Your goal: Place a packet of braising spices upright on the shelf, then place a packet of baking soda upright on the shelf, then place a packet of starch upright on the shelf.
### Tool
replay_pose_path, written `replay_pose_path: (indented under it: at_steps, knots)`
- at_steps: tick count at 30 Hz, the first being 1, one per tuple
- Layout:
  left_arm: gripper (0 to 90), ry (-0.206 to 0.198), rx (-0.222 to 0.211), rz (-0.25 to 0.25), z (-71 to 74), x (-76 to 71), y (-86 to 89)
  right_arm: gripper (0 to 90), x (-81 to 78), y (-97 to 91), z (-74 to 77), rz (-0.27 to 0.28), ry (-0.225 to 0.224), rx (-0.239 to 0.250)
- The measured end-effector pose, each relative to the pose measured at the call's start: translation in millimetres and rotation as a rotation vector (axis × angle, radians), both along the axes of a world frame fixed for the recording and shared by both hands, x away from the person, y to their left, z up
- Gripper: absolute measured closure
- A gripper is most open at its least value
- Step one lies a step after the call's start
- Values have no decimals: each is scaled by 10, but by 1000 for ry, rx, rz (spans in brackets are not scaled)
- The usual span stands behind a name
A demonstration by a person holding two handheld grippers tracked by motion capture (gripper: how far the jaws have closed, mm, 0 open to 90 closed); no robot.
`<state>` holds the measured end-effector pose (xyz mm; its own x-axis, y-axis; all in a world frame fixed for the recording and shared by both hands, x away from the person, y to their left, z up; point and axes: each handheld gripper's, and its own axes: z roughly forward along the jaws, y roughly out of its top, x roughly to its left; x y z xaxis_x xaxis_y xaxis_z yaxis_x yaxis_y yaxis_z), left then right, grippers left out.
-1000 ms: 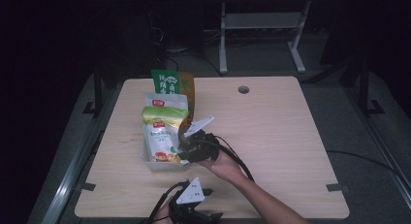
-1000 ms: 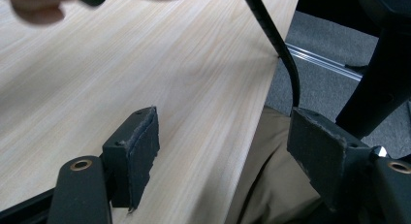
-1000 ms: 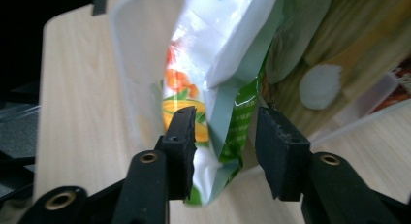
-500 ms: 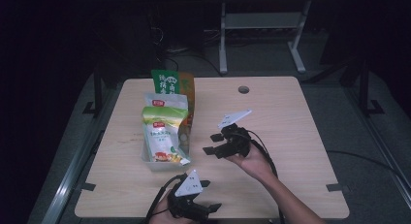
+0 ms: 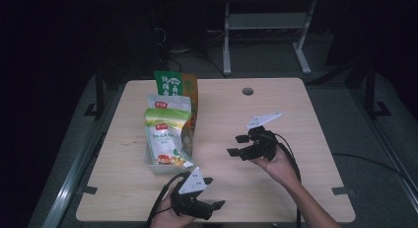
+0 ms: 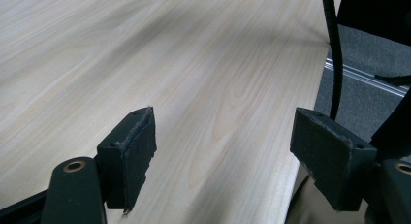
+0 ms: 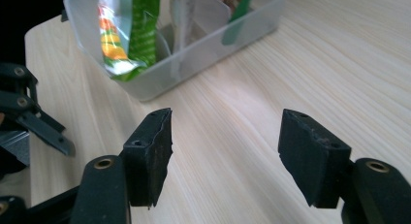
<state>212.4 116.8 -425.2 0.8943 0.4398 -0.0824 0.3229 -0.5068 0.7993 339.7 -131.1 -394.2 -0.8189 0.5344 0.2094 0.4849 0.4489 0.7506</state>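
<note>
One wooden table (image 5: 276,114) fills the middle of the high view, with one small round hole (image 5: 248,91) near its upper edge. Left of centre on it stands one clear plastic bin (image 5: 162,168) holding three snack packets upright in a row: a green-and-orange packet (image 5: 173,84) at the back, a yellow-green packet (image 5: 167,109) in the middle, and a white-and-green packet (image 5: 165,144) at the front. In the right gripper view the bin (image 7: 203,49) sits in the upper left of the frame, its packets showing through the clear wall.

There are two grippers. The right gripper (image 5: 238,145) lies right of centre in the high view, held in one hand (image 5: 276,164), well apart from the bin and pointing toward it. Its jaws have just been opening and stand wide apart with nothing between them; in its own view the right gripper (image 7: 225,151) shows bare tabletop between the two black pads (image 7: 148,153).

The left gripper (image 5: 213,193) sits at the bottom centre of the high view, near the table's lower edge and just below the bin. Its jaws are spread wide and empty too; in its own view the left gripper (image 6: 225,156) shows bare wood between the pads (image 6: 135,153), with one black cable (image 6: 334,54) hanging at the upper right.
</note>
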Motion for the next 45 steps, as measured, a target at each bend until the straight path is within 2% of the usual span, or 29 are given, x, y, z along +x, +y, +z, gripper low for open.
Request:
replay_pose_path:
  at_steps: [2,7,10,14,22,24,30,35,45]
  knots:
    - [237,-3,4,0,8,12,2,358,-8,-61,-14,-9,10,4]
    - [236,-3,6,-4,4,16,4,363,-26,-203,-29,-33,15,-32]
    - [236,-4,7,-4,-4,12,2,369,-49,-289,-38,-51,30,-33]
    - [236,-2,0,-4,-10,10,-8,357,-83,-425,-84,-66,26,-45]
    - [234,-4,-4,-11,-7,2,-19,331,-209,-779,-200,-140,60,-53]
    - [234,0,-5,-11,-9,3,-22,331,-248,-855,-221,-154,54,-57]
    - [234,-4,2,-13,2,6,-22,327,-368,-1024,-273,-188,60,-52]
    - [234,1,1,-12,-8,16,-21,322,-451,-1126,-319,-220,88,-37]
    - [233,3,5,-17,-17,10,-38,313,-621,-1338,-469,-253,112,-24]
